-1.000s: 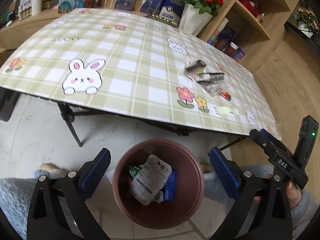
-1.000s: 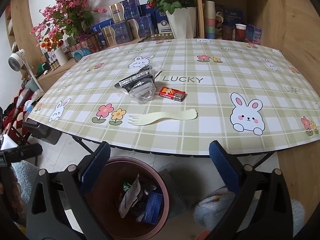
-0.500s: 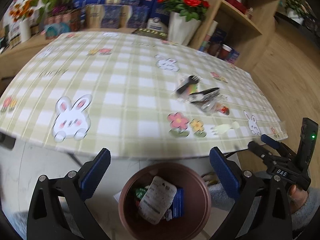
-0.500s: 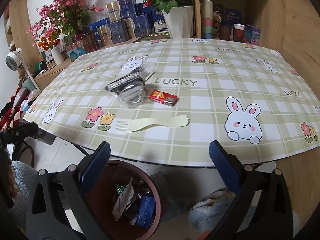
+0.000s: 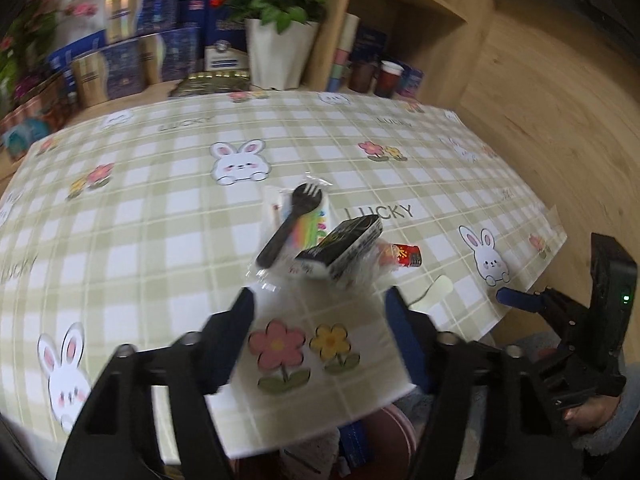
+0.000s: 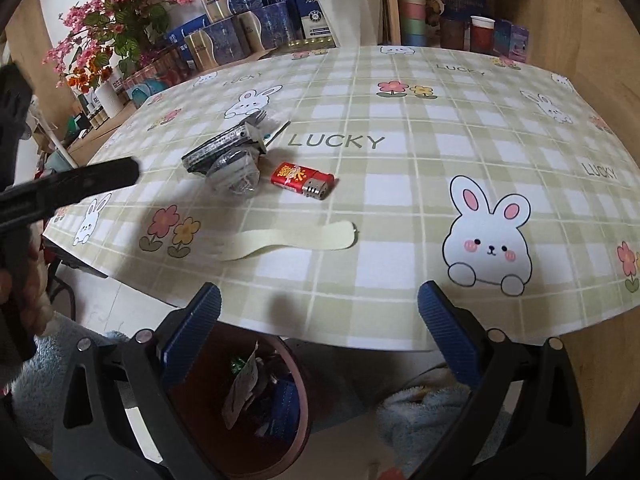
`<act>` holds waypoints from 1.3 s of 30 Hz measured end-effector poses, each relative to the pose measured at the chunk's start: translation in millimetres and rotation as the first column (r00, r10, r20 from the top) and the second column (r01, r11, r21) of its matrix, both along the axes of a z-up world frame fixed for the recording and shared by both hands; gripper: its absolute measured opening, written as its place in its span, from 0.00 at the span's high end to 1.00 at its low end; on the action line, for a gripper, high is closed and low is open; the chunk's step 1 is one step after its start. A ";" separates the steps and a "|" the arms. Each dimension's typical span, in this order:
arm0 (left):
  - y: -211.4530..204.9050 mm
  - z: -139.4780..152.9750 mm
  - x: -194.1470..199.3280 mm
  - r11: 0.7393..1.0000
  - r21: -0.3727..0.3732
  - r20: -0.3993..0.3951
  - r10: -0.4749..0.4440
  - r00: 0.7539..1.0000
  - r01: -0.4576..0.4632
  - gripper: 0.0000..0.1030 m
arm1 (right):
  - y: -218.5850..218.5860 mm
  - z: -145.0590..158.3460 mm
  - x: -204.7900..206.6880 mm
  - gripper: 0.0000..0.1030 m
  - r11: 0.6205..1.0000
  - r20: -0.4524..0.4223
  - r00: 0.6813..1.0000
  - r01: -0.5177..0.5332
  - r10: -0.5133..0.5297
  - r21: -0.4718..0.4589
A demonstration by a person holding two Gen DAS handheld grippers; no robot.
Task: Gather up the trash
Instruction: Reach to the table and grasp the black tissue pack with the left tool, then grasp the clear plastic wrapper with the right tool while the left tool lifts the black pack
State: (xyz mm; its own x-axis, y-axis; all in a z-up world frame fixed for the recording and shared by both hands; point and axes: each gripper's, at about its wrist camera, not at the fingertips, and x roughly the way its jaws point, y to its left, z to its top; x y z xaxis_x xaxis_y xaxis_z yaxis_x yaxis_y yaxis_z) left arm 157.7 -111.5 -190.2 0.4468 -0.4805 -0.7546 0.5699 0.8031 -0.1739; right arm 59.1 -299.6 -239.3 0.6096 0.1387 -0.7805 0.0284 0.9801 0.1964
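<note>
Fork (image 5: pixel 289 224) tines point away from us, black, atop wrappers; our left tool (image 5: pixel 320 320) and right tool (image 6: pixel 320 320) gape empty.

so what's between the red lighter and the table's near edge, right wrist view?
The pale flat fork lies between the red lighter and the table edge, in the right wrist view.

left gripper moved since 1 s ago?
Yes. The left gripper has swung up from over the trash bin and forward over the table edge, toward the black fork and the wrappers.
</note>
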 end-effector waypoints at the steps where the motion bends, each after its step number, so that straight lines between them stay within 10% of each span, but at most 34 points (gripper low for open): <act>1: -3.1 -1.8 3.8 1.000 0.007 -0.002 -0.011 1.000 0.011 0.49 | -0.8 -0.5 2.0 0.06 1.000 -0.002 1.000 -0.006 0.006 -0.001; 23: -53.0 -23.3 48.4 0.977 0.074 -0.051 -0.197 0.979 0.201 0.58 | -5.1 -8.9 28.8 0.06 0.999 -0.029 0.999 -0.034 0.035 0.032; 28: -57.2 -23.4 49.5 0.975 0.053 -0.081 -0.213 0.974 0.218 0.89 | -4.3 -8.7 31.2 0.06 0.999 -0.029 0.999 -0.038 0.039 0.036; 39: -21.0 14.7 47.5 0.987 -0.122 -0.076 -0.117 0.990 0.107 0.92 | 7.2 2.7 45.0 0.06 0.995 0.009 0.996 -0.091 0.091 0.028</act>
